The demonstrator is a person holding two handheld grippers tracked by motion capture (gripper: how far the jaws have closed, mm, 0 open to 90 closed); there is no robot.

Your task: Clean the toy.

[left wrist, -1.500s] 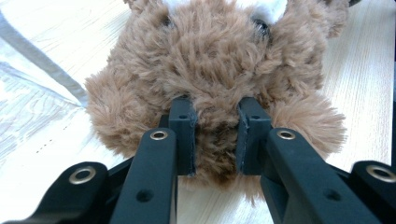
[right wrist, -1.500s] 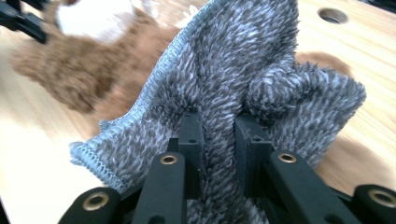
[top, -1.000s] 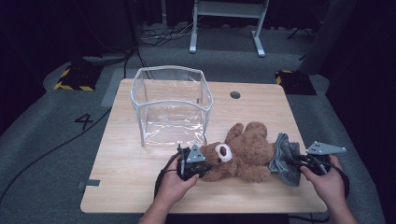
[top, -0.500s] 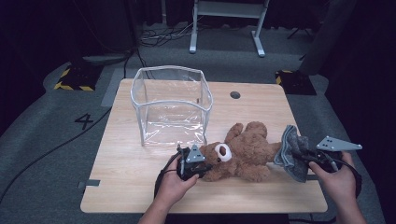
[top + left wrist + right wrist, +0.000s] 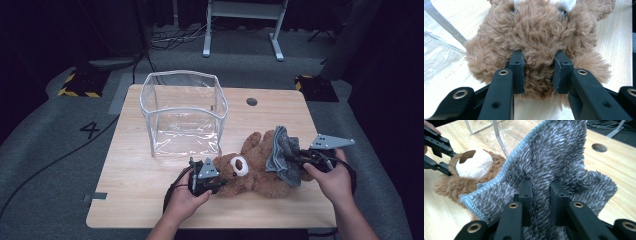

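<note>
The left claw (image 5: 537,72) clamps the head of the brown plush teddy bear (image 5: 255,167), its jaws having just eased wider, pinning the bear to the wooden counter (image 5: 130,200) beside the clear plastic bin (image 5: 182,112); the right claw (image 5: 540,195), clenched on the grey fuzzy cloth (image 5: 564,162), seemingly peels it off the bear.

Wooden worktop (image 5: 150,200) with a round hole (image 5: 251,101) near its far edge and a clear open-topped box (image 5: 182,114) standing left of centre; beyond, grey floor bearing a painted "4" (image 5: 92,130), black cables (image 5: 165,42), hazard-striped plates (image 5: 80,90) and a white frame stand (image 5: 242,27).
</note>
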